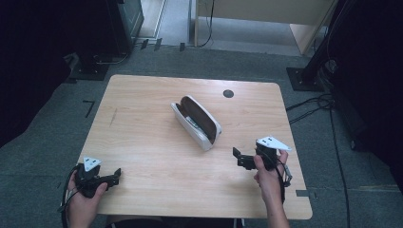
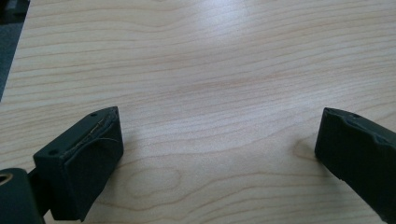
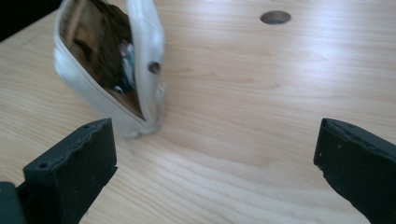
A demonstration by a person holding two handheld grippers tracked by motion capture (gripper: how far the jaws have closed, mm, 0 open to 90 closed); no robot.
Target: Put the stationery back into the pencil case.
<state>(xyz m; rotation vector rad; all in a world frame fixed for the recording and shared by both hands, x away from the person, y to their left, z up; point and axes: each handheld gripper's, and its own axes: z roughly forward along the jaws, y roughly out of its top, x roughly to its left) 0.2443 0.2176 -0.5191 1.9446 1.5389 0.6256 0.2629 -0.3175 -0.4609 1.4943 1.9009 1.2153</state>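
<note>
A white zip pouch (image 1: 196,122) with a brown lining lies open in the middle of the wooden table (image 1: 142,142). In the right gripper view the pouch (image 3: 112,70) stands ahead and to the left, small items inside it, apart from the jaws. My right gripper (image 1: 236,158) is held low over the table just right of the pouch's near end. It is open (image 3: 215,154), with nothing between its jaws. My left gripper (image 1: 116,175) rests at the table's near left corner, far from the pouch. It is open (image 2: 219,149) over bare wood.
A round dark cable hole (image 1: 228,93) sits near the table's far edge, also ahead of the right gripper (image 3: 275,17). Black equipment stands (image 1: 95,61) and cables (image 1: 313,107) lie on the grey floor around the table.
</note>
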